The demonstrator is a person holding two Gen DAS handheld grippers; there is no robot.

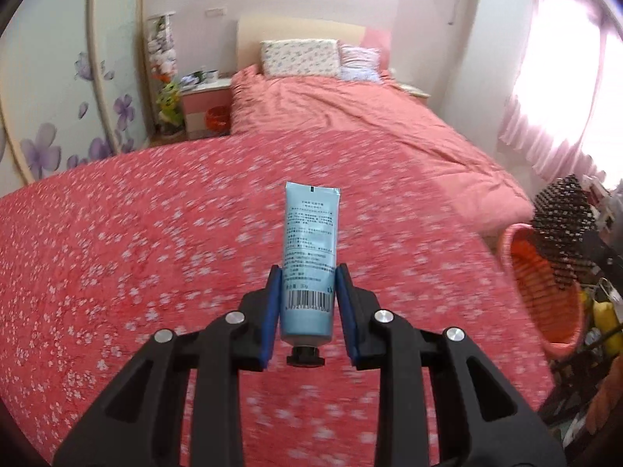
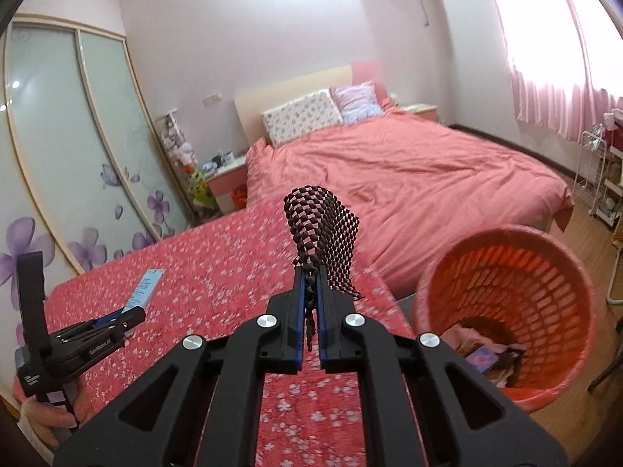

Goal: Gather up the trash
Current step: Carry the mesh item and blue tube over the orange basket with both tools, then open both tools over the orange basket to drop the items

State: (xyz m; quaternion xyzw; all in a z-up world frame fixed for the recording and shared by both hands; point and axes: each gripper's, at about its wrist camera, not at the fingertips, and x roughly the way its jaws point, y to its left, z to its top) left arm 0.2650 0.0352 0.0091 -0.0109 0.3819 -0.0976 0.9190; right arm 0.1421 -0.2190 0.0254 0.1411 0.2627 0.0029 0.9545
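My left gripper is shut on a light blue tube with a black cap, held upright above the red flowered bedspread. In the right wrist view the same tube sticks up from the left gripper at the far left. My right gripper is shut on a dark brown mesh net, which stands up and drapes to the right. The net also shows at the right edge of the left wrist view, above the orange basket.
An orange slotted waste basket stands on the wooden floor right of the bedspread, with paper scraps inside. Behind lie a pink bed with pillows, a nightstand, a flowered wardrobe at left and a white rack at right.
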